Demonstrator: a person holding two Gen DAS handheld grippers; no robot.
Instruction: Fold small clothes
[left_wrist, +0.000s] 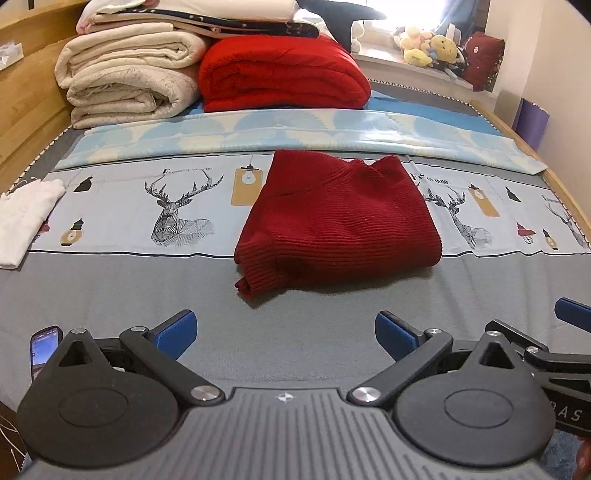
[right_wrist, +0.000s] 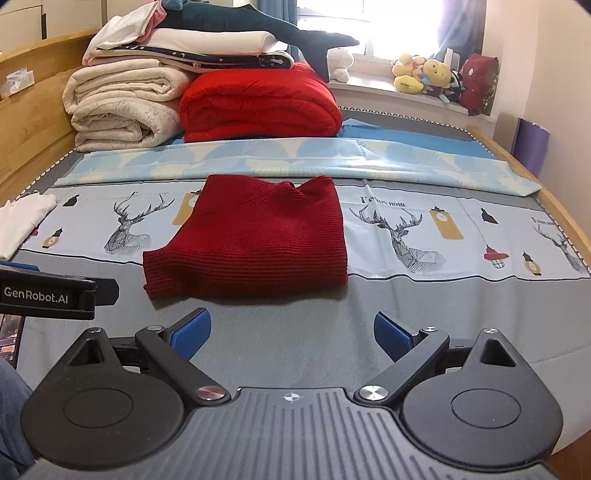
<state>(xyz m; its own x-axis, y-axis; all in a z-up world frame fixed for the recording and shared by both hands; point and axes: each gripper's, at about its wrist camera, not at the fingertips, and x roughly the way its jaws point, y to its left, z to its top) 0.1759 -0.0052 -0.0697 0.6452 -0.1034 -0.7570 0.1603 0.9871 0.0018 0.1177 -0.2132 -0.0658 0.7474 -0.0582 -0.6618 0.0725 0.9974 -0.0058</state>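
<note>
A dark red knit sweater (left_wrist: 340, 225) lies folded into a compact rectangle on the bed, with one cuffed sleeve end sticking out at its near left corner; it also shows in the right wrist view (right_wrist: 251, 240). My left gripper (left_wrist: 286, 334) is open and empty, hovering over the grey sheet just short of the sweater. My right gripper (right_wrist: 291, 334) is open and empty too, just short of the sweater's near edge. The right gripper's blue pad shows at the left view's right edge (left_wrist: 572, 312).
A white garment (left_wrist: 26, 218) lies at the bed's left side. Folded cream blankets (left_wrist: 125, 77) and a red blanket (left_wrist: 280, 74) are stacked at the far end. A folded light blue patterned cloth (left_wrist: 295, 136) runs across the bed. A phone (left_wrist: 44, 349) lies near left. Plush toys (right_wrist: 424, 74) sit on the windowsill.
</note>
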